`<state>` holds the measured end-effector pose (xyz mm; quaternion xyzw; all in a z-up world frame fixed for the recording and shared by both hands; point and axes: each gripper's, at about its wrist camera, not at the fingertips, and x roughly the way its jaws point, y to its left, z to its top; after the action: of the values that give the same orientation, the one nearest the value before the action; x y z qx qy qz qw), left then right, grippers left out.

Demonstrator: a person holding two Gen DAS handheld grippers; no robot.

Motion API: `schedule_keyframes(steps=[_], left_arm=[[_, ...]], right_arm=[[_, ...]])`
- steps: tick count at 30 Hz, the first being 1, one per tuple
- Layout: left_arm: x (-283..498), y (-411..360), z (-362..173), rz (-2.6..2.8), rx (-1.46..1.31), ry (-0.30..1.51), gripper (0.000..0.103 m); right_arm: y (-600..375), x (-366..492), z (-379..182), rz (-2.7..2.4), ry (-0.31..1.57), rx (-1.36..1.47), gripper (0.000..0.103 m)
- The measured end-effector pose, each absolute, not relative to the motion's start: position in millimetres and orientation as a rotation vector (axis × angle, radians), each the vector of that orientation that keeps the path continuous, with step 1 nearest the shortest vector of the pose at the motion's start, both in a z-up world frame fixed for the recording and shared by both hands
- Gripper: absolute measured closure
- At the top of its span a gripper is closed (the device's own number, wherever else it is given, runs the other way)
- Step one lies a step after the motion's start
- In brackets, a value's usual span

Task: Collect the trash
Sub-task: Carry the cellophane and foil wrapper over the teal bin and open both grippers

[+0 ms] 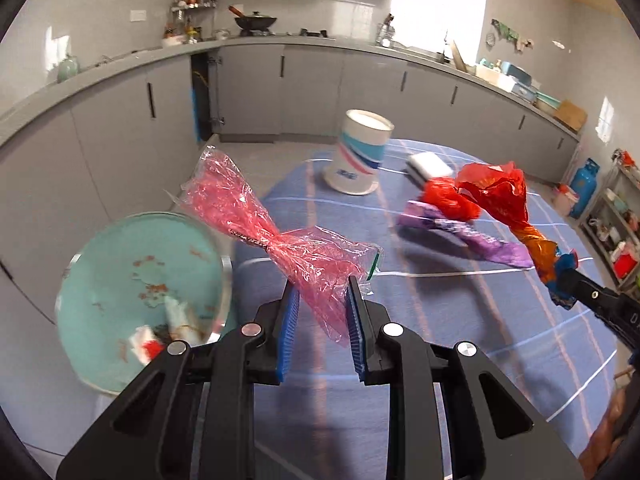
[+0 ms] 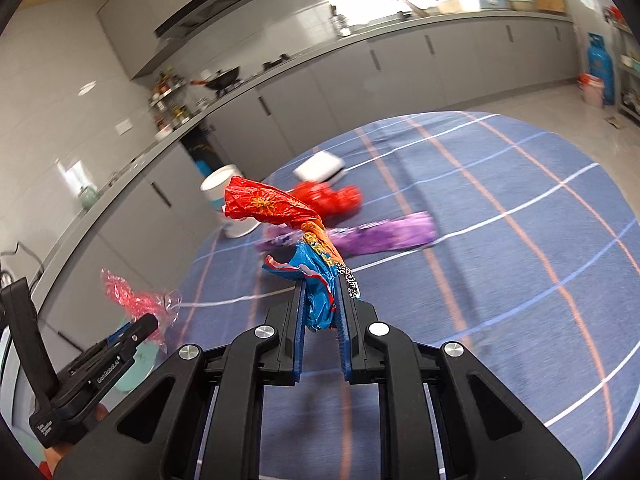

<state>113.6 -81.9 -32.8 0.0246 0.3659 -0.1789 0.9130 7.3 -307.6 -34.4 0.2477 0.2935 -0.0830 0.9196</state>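
My left gripper point(image 1: 322, 286) is shut on a crinkled pink cellophane wrapper point(image 1: 256, 220), held up in the air beside the table's left edge. To its left, lower down, is a teal round bin point(image 1: 120, 272) with scraps of trash inside. My right gripper point(image 2: 322, 282) is shut on a twisted red, orange and blue snack bag point(image 2: 276, 208), lifted above the blue checked tablecloth point(image 2: 500, 260). On the cloth lie a purple wrapper point(image 1: 460, 234) and a crumpled red bag point(image 1: 448, 200). The right gripper point(image 1: 576, 286) also shows at the right of the left wrist view.
An upturned paper cup point(image 1: 360, 152) and a white box point(image 1: 428, 166) sit at the far end of the table. Grey kitchen cabinets point(image 1: 280, 88) run behind. A blue gas cylinder point(image 2: 598, 66) and shelves stand at the far right.
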Motion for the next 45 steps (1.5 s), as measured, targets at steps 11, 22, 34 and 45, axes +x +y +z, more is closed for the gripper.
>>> schedule_keyframes(steps=[11, 22, 34, 45], left_arm=[[116, -9, -41, -0.240, 0.020, 0.784, 0.079], [129, 40, -51, -0.182, -0.004, 0.827, 0.079], [151, 53, -63, -0.163, 0.004, 0.877, 0.079], [163, 64, -68, -0.153, -0.006, 0.884, 0.079]], right_arm=[[-231, 41, -36, -0.025, 0.671, 0.413, 0.088], [-170, 72, -39, 0.083, 0.731, 0.342, 0.088], [-129, 96, -38, 0.139, 0.750, 0.296, 0.088], [-100, 121, -46, 0.159, 0.779, 0.277, 0.088]])
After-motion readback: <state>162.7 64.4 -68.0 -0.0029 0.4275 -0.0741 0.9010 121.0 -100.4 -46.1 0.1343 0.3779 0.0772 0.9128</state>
